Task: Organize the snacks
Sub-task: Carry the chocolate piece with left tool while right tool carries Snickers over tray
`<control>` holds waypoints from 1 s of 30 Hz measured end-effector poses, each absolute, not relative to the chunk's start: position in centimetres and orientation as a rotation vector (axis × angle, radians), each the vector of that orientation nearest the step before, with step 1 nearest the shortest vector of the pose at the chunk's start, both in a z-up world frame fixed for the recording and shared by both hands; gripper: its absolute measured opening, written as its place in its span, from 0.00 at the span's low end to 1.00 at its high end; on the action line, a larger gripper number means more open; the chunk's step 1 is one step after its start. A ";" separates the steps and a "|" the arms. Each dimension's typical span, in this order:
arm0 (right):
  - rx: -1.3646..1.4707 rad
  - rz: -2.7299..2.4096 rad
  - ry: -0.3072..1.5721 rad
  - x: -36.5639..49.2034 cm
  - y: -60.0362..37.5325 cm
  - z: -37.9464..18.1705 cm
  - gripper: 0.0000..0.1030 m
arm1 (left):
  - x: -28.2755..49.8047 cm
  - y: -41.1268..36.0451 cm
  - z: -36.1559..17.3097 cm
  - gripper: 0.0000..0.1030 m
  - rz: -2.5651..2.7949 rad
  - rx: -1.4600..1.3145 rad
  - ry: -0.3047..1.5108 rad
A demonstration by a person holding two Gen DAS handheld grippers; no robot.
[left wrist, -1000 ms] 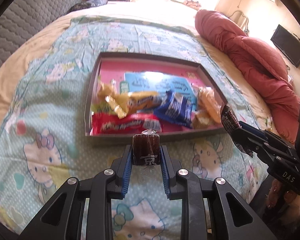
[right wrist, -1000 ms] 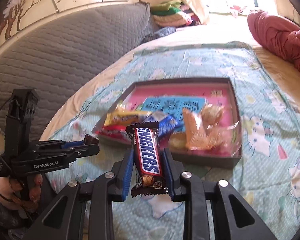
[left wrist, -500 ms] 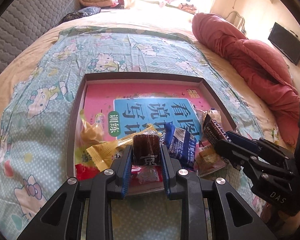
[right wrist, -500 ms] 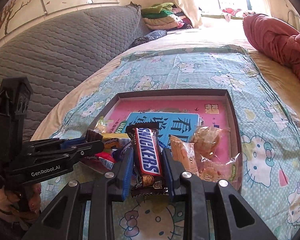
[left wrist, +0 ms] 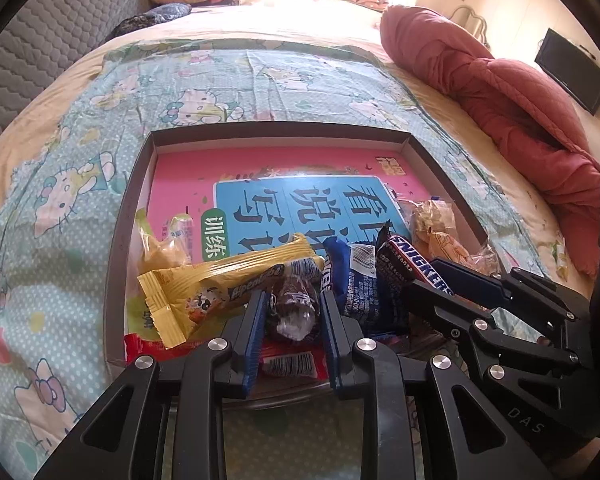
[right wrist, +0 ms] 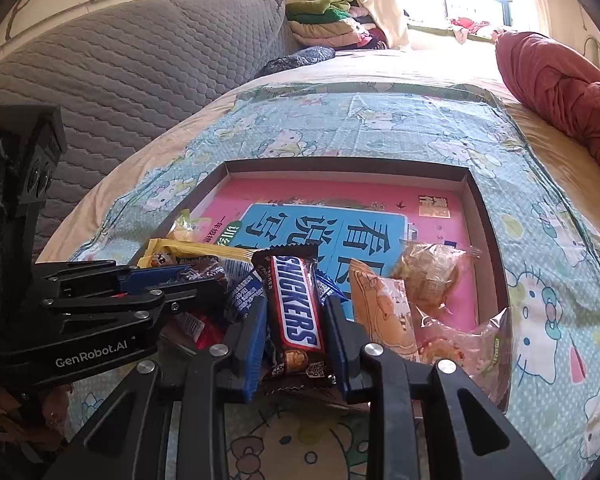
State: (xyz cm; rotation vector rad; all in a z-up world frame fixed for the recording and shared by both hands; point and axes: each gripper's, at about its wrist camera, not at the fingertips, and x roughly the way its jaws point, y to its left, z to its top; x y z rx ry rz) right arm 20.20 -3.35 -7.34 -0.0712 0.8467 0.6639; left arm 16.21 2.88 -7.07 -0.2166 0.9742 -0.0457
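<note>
My left gripper (left wrist: 293, 304) is shut on a small brown wrapped candy (left wrist: 291, 307), held low over the near edge of the shallow box (left wrist: 284, 133). My right gripper (right wrist: 296, 312) is shut on a Snickers bar (right wrist: 296, 308), also over the box's near side. In the left wrist view the right gripper (left wrist: 424, 276) enters from the right with the Snickers bar (left wrist: 414, 266). The left gripper (right wrist: 216, 276) shows at the left of the right wrist view. A yellow wafer pack (left wrist: 220, 288), a blue pack (left wrist: 360, 284) and a red pack (left wrist: 288, 360) lie in the box.
The box holds a pink and blue booklet (left wrist: 300, 196) and clear-wrapped pastries (right wrist: 428, 272). It rests on a cartoon-cat sheet (left wrist: 228, 76) on a bed. A red quilt (left wrist: 512, 108) lies at the right, a grey padded headboard (right wrist: 132, 80) at the left.
Both grippers moved forward and down toward the box with their snacks still held; the candy and the Snickers bar now hang over the snacks at the box's near edge.
</note>
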 end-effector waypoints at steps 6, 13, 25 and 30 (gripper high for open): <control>-0.074 0.642 0.822 20.2 -3.7 -7.1 0.29 | 16.3 2.9 -7.1 0.27 -0.045 -0.212 0.973; -0.076 0.639 0.820 20.3 -3.9 -7.0 0.29 | 16.2 3.0 -7.1 0.27 -0.047 -0.218 0.971; -0.101 0.636 0.813 20.0 -3.6 -7.0 0.29 | 16.4 3.2 -7.1 0.39 -0.063 -0.241 0.972; -0.103 0.638 0.810 20.0 -3.7 -6.9 0.29 | 16.3 3.2 -6.9 0.46 -0.063 -0.241 0.973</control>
